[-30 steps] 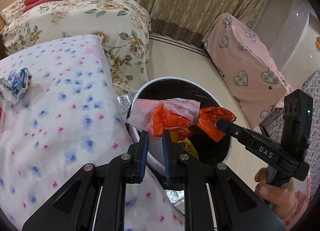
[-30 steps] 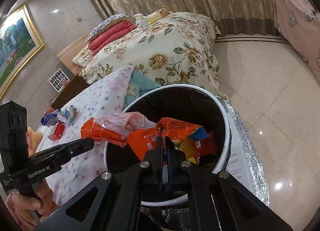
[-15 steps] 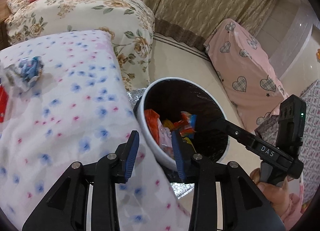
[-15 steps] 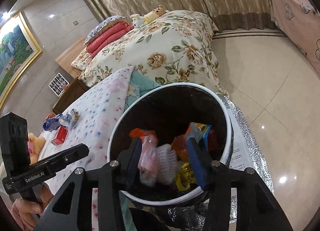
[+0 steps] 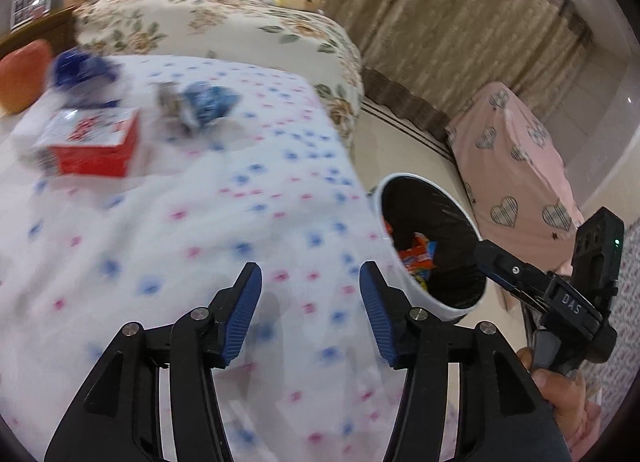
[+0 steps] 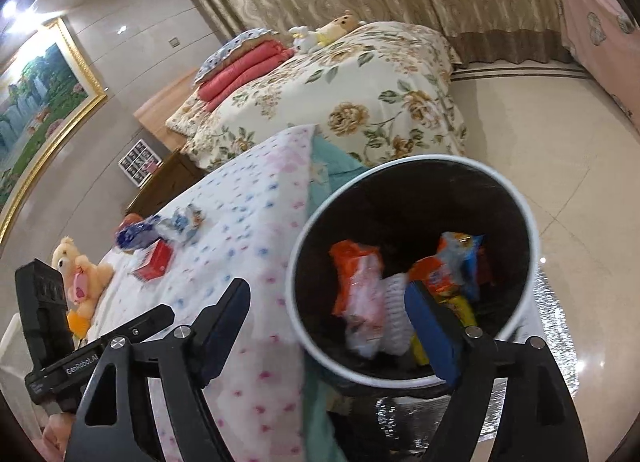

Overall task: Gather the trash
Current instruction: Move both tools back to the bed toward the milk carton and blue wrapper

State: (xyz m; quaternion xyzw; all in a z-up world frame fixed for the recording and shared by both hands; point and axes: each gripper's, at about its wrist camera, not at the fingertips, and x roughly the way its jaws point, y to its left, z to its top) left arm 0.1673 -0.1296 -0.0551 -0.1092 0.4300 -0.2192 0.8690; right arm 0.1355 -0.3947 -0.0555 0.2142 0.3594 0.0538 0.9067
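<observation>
Grippers first: we find the left gripper (image 5: 310, 312) spread wide and holding nothing, poised over the near part of the dotted bedspread (image 5: 168, 246). The right gripper (image 6: 328, 326) is likewise spread and unloaded, its right finger over the mouth of the bin (image 6: 532, 229) and its left finger over the cloth.

The bin stands on the floor just beside the right edge of the bed. Inside it we see orange and blue snack wrappers (image 6: 448, 266), lying below the rim.

Further along the bedspread, toward the far left, the uncollected trash lies in a loose group: a red and white carton (image 5: 90, 141), a crumpled blue wrapper (image 5: 204, 103) just to its right, and a darker blue wrapper (image 5: 78, 69) beyond the carton. The left wrist view is blurred there, so we cannot tell whether these items touch one another.

Judgement: the step in hand is the reach for the next item. We recommend that the left gripper take the crumpled blue wrapper, which lies on the bin side of the group. Approach low with the fingers straddling the wrapper's bulk, and close above the cloth so that no bedspread is pinched. The carton calls for a grip across its narrow faces. Light wrappers may slip; release only once over the bin's mouth.
</observation>
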